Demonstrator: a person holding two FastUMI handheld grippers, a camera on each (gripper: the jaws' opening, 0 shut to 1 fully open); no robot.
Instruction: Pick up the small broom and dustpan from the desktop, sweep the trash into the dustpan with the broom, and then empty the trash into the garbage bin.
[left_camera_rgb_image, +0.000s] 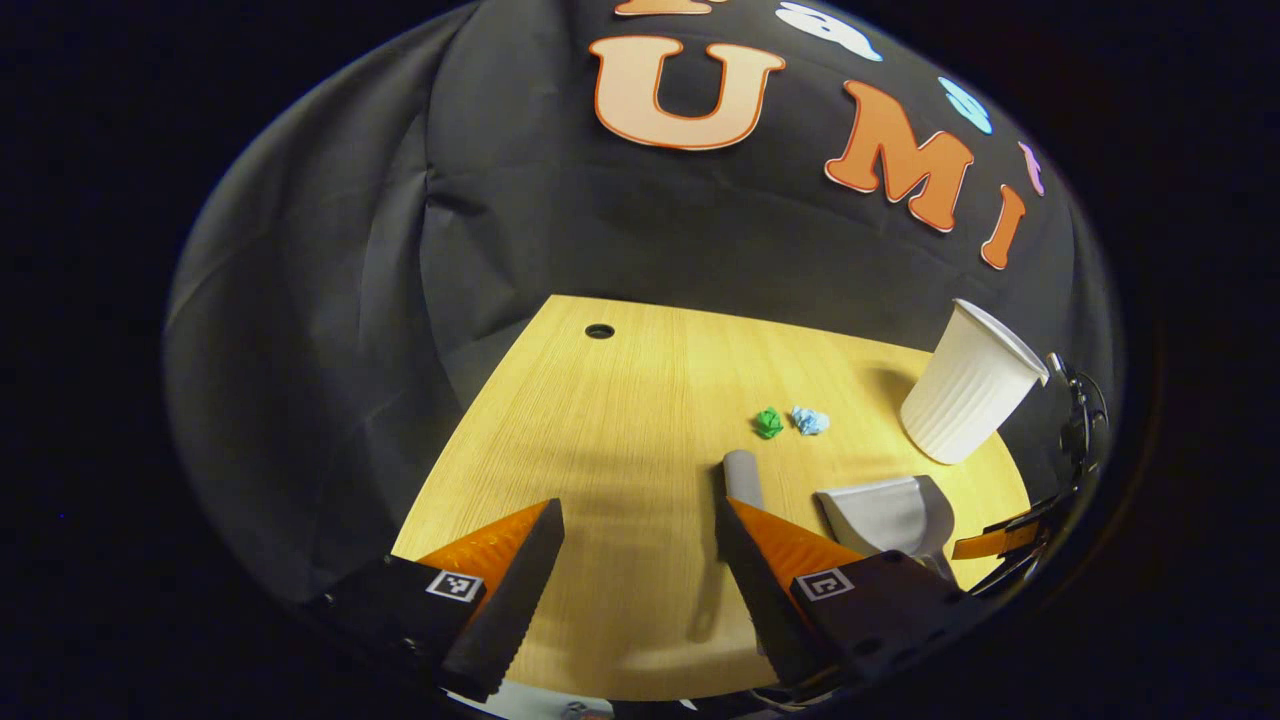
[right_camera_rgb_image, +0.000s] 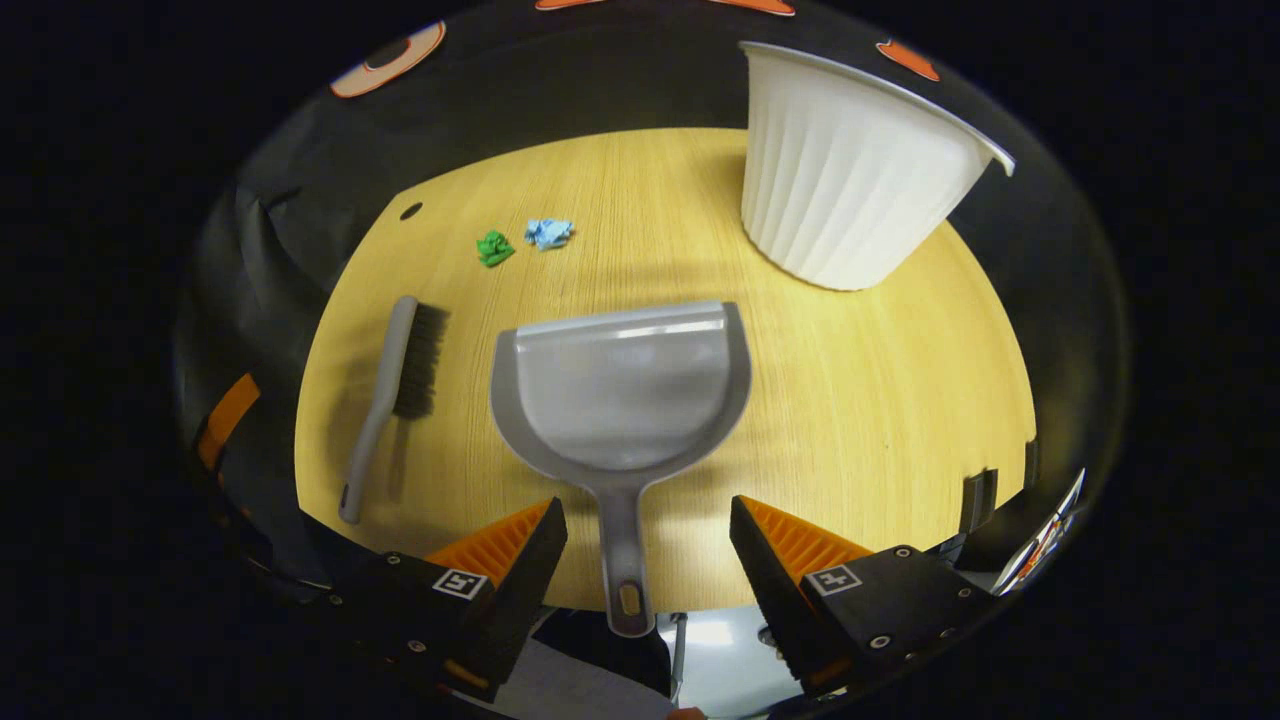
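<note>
— Right claw (right_camera_rgb_image: 648, 560) is spread wide, the dustpan (right_camera_rgb_image: 625, 385) handle lying between its fingers, unpinched. Left claw (left_camera_rgb_image: 640, 560)?

— Spread too, empty; the broom (left_camera_rgb_image: 742, 478) lies just beside its right finger.

— So nothing is lifted yet?

— I'd say so. Green scrap (right_camera_rgb_image: 492, 248) and blue scrap (right_camera_rgb_image: 548, 233) lie unswept on the bench (right_camera_rgb_image: 880, 400), near the white bin (right_camera_rgb_image: 850, 170).

On the desktop (right_camera_rgb_image: 850, 400), seen from my right gripper view, the dustpan (right_camera_rgb_image: 622, 385) lay centrally, its handle toward me. The broom (right_camera_rgb_image: 395, 385) lay to its left. Two paper scraps (right_camera_rgb_image: 520, 240) sat behind both; the garbage bin (right_camera_rgb_image: 850, 170) stood behind-right.
</note>
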